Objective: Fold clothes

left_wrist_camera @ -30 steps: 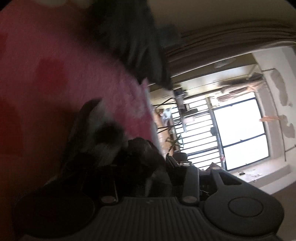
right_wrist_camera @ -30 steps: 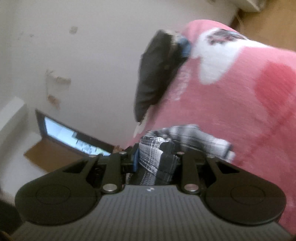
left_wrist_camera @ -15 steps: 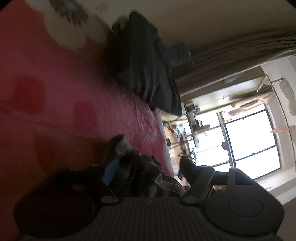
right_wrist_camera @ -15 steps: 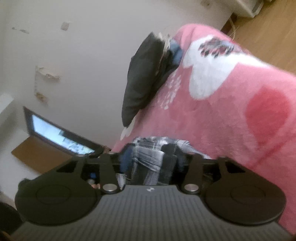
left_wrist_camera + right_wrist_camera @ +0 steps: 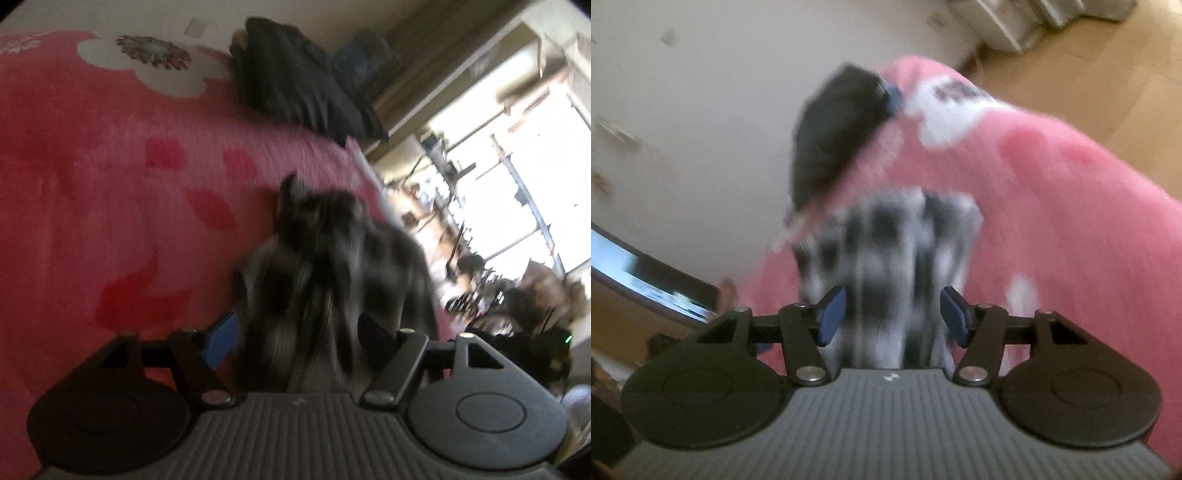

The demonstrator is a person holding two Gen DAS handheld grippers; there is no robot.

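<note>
Two grippers over a checked cloth on a pink bed

The big pink blanket [image 5: 110, 192] with white flowers covers the bed under both grippers. A dark pile of clothes [image 5: 295, 85] lies far ahead of them, by the wall. The blurry black-and-white checked cloth [image 5: 894, 266] lies bunched right in front, between the blue pads. The right gripper [image 5: 893, 314] is spread apart, pads off the cloth. The left gripper [image 5: 299, 332] is spread wide too.
</note>
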